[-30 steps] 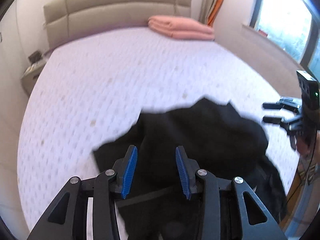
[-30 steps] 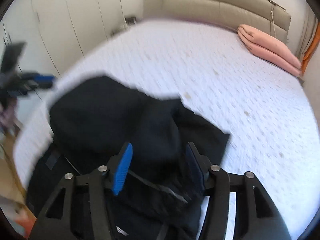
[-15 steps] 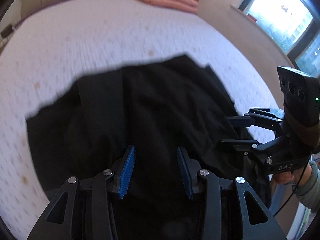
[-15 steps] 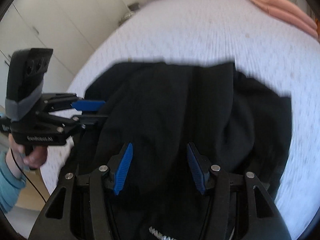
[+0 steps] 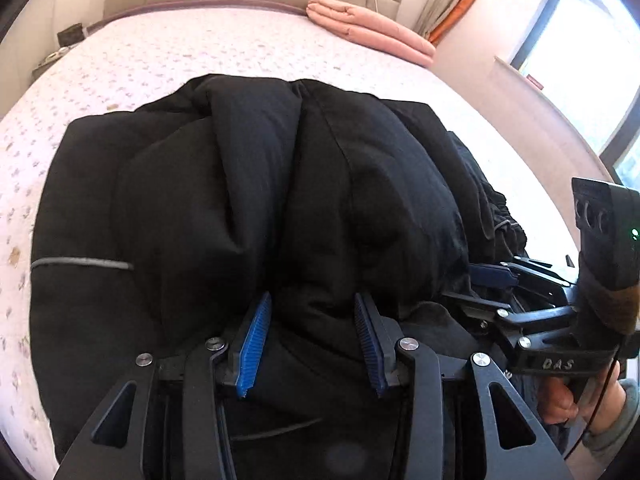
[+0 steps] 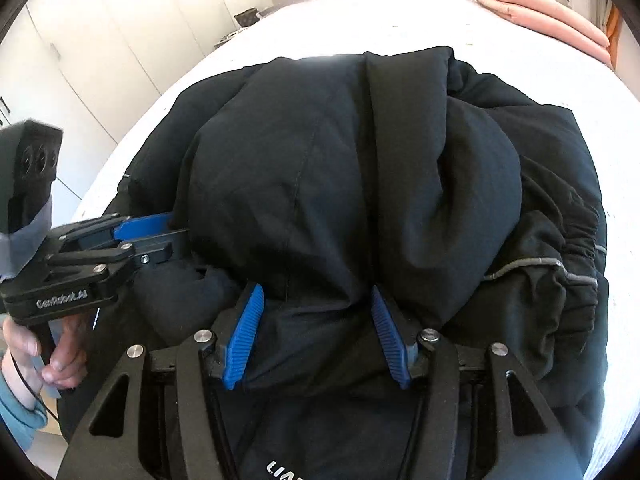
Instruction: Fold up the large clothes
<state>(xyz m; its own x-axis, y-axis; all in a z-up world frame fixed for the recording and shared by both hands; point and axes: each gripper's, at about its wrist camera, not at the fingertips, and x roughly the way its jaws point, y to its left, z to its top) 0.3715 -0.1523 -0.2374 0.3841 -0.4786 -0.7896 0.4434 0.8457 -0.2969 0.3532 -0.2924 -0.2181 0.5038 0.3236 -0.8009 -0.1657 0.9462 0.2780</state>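
- The black jacket lies in a thick bundle on the near part of the bed, close to the edge where the person stands. One second ago it was a loose, blurred heap; now it is sharp and settled, with a fold running down its middle.
- The left claw is now low on the near edge of the bundle. Its blue pads are spread, and the cloth bulges up between them, but they do not pinch it.
- The right claw is in the same position on its side: fingers apart, fabric between them, no squeeze that I can see.
- Each claw is visible in the other camera, just beside the jacket and at the same height. One second ago they were well apart from each other and higher above the bed.
- From this I judge that a big fold is just laid down and both claws have let the cloth go.
- The gathered cuff with a grey cord hangs out on the right side, so the shape is not yet neat. I think another fold or some tucking is still needed.
- The pink blanket at the headboard is well apart from the work.
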